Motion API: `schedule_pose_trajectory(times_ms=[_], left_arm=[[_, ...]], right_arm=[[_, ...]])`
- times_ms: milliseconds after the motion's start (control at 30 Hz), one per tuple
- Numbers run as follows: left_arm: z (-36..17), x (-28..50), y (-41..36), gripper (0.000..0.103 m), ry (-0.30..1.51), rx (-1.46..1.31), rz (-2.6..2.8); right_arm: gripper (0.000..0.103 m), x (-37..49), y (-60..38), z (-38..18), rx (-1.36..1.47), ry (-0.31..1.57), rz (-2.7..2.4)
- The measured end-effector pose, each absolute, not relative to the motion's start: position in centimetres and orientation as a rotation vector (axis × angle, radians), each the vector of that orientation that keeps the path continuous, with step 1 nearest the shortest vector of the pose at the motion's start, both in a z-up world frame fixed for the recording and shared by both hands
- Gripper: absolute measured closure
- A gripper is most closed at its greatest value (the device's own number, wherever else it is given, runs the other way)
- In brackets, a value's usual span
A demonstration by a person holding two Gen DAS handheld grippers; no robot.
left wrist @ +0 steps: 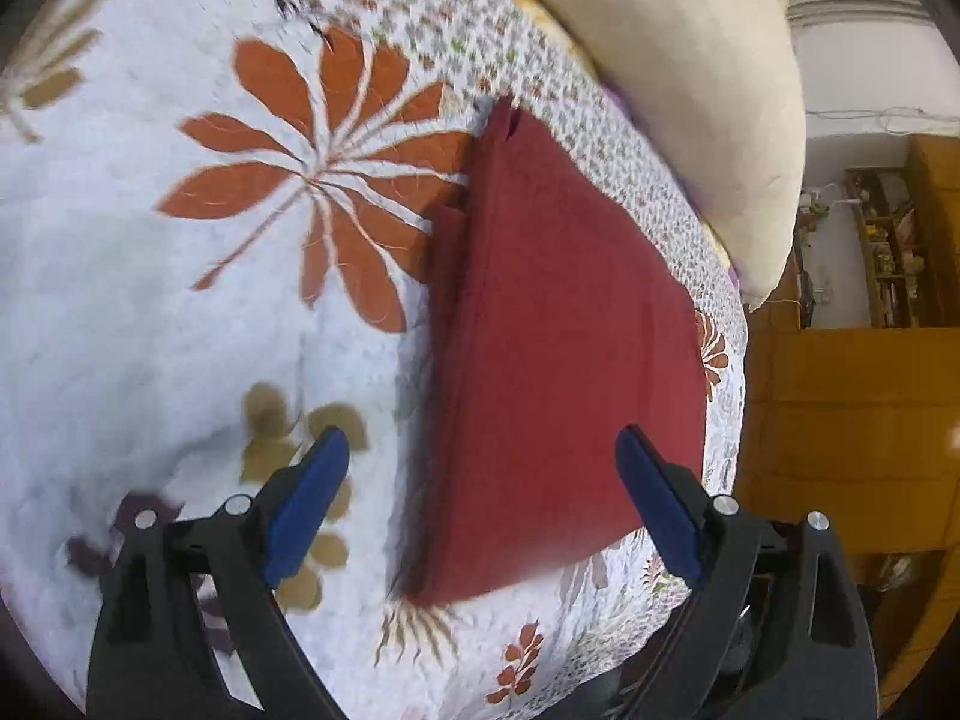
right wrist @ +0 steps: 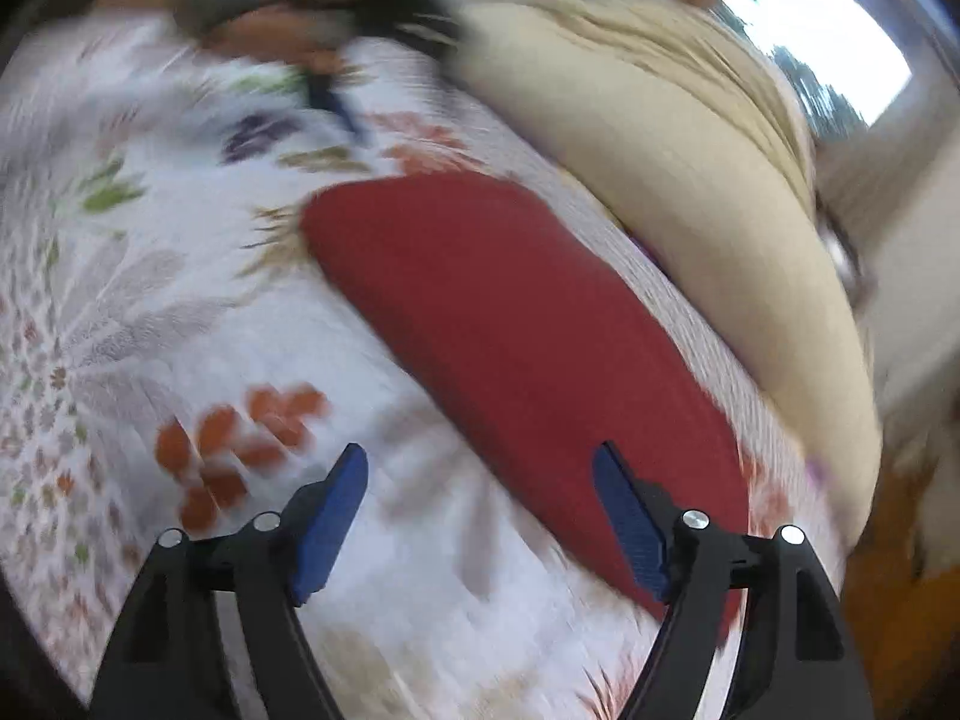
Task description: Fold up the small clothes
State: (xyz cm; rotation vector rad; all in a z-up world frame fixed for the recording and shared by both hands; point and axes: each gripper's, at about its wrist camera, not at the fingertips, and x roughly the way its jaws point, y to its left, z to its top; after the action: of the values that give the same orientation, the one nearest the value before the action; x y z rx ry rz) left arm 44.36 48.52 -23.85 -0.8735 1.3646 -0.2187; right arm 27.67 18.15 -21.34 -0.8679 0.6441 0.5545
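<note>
A dark red cloth (left wrist: pixel 558 348) lies folded into a flat rectangle on the white flowered bedspread (left wrist: pixel 150 300), near the bed's edge. My left gripper (left wrist: pixel 483 447) hovers open just above its near end, with nothing between the blue pads (left wrist: pixel 306 504). In the blurred right wrist view the same red cloth (right wrist: pixel 510 330) stretches diagonally across the bedspread (right wrist: pixel 180 312). Over its near corner my right gripper (right wrist: pixel 480 468) is spread open and empty. At the top of that view a person's hand (right wrist: pixel 282 6) holds the other gripper.
A large cream pillow (left wrist: pixel 678 90) rests along the far side of the cloth, also seen as the cream pillow (right wrist: pixel 690 192) in the right wrist view. Past the bed edge stand wooden furniture (left wrist: pixel 840 420) and a shelf (left wrist: pixel 888 246). A window (right wrist: pixel 822 36) is at upper right.
</note>
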Motion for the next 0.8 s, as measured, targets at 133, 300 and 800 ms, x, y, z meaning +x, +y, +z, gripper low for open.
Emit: schedule_pose_trajectory(times_ms=[133, 300, 800], left_arm=[[-26.2, 46.9, 48.3, 0.013, 1.397, -0.868, -0.22], [-27.8, 50.1, 47.3, 0.013, 1.383, -0.88, -0.288], [-28.9, 55.5, 44.1, 0.081, 1.487, -0.767, -0.301]], right_arm=[[0.027, 28.5, 23.9, -24.2, -1.029, 0.555, 0.514], [0.027, 31.0, 27.5, -28.5, -1.193, 0.545, 0.419], [0.067, 34.2, 33.8, -30.3, -1.166, 0.535, 0.394]])
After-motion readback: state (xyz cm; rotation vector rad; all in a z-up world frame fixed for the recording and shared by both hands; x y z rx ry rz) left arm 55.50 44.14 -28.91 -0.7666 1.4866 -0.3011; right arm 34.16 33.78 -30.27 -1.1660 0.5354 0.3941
